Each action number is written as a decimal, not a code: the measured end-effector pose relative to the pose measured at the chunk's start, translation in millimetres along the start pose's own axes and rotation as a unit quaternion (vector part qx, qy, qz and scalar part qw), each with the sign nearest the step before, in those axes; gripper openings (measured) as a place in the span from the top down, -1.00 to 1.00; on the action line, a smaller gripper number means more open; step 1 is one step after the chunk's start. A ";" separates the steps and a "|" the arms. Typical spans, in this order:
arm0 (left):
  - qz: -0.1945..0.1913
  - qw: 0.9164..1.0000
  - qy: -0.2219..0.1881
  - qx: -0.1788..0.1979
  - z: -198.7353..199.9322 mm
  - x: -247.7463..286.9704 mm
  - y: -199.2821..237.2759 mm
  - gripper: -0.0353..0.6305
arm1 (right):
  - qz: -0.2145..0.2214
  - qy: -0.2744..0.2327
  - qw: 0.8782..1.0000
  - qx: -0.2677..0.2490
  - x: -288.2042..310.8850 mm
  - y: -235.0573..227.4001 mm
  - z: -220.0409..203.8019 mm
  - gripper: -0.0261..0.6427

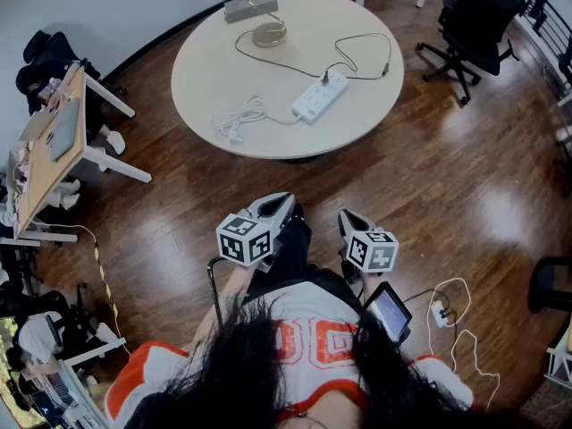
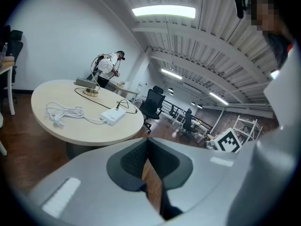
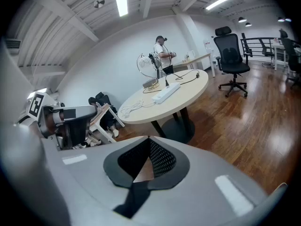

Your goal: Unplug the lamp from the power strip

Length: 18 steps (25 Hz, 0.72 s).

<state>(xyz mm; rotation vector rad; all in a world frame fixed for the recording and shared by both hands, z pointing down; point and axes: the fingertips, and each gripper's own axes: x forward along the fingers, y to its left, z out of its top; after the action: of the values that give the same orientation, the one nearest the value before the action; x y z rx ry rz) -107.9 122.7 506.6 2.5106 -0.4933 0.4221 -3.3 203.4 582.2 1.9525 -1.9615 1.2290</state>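
Observation:
A white power strip (image 1: 319, 96) lies on the round beige table (image 1: 357, 25), with a black plug (image 1: 326, 77) in its far end. The plug's black cord runs to the lamp (image 1: 269, 32) at the table's far side. The strip's own white cord is coiled (image 1: 239, 117) beside it. Both grippers are held near the person's body, well short of the table. My left gripper (image 1: 273, 206) is shut and holds nothing; my right gripper (image 1: 347, 217) is shut and holds nothing too. The left gripper view shows the strip (image 2: 113, 116) and lamp (image 2: 91, 86). The right gripper view shows the strip (image 3: 164, 93).
A black office chair (image 1: 474, 21) stands right of the table. A tilted wooden desk (image 1: 54, 141) with clutter is at the left. A white cable and adapter (image 1: 451, 315) lie on the wooden floor by the person's right. Another person (image 3: 162, 51) stands beyond the table.

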 end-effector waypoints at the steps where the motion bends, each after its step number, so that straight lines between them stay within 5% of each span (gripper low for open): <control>1: -0.005 1.000 0.001 0.000 4.0 4.6 2.6 0.89 | -0.003 -0.006 1.000 0.000 3.3 -2.0 6.7 0.92; 18: -0.065 0.998 -0.013 -0.006 108.8 105.8 78.4 0.89 | -0.037 -0.023 0.999 -0.022 96.4 -21.0 147.0 0.92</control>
<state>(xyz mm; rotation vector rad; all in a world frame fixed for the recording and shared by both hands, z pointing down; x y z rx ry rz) -26.8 -27.3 495.6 2.5222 -0.3397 0.3372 65.1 43.2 551.2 2.0296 -1.9028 1.1236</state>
